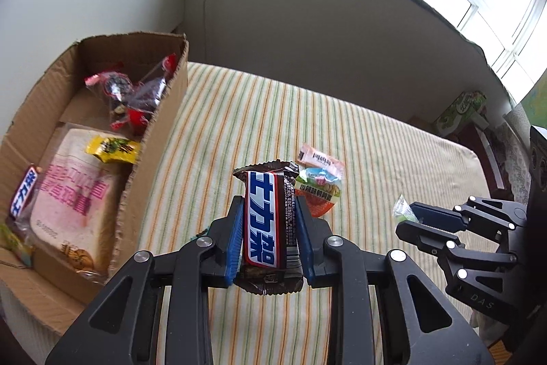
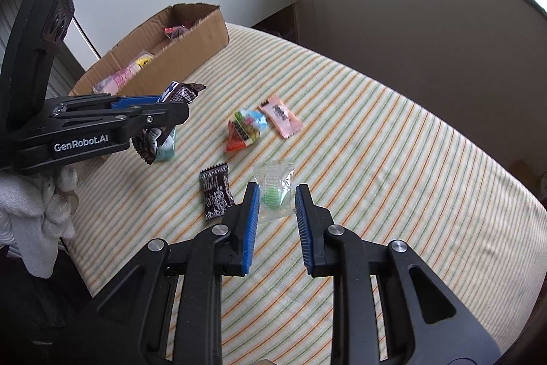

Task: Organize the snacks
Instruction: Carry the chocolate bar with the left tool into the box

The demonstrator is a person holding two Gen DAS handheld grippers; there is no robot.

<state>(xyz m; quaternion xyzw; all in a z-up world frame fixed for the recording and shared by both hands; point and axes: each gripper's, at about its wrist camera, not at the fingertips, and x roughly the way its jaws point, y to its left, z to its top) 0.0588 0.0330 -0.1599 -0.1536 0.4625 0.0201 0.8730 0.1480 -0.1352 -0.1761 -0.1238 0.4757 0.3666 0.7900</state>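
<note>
My left gripper (image 1: 270,211) is shut on a brown Snickers bar (image 1: 268,221) and holds it above the striped cloth, right of the cardboard box (image 1: 150,146). It also shows in the right wrist view (image 2: 171,105), with the bar (image 2: 181,93) beside the box (image 2: 191,53). My right gripper (image 2: 275,194) is open, its fingers either side of a clear packet with a green candy (image 2: 273,190) on the cloth. In the left wrist view, the right gripper (image 1: 415,214) is by that packet (image 1: 401,209).
The box holds a bread bag (image 1: 75,200), a yellow packet (image 1: 112,149), a Snickers bar (image 1: 24,194) and red-wrapped sweets (image 1: 133,94). On the cloth lie a pink packet (image 2: 280,115), an orange-and-blue packet (image 2: 246,129), a dark packet (image 2: 217,190) and a pale blue item (image 2: 167,149).
</note>
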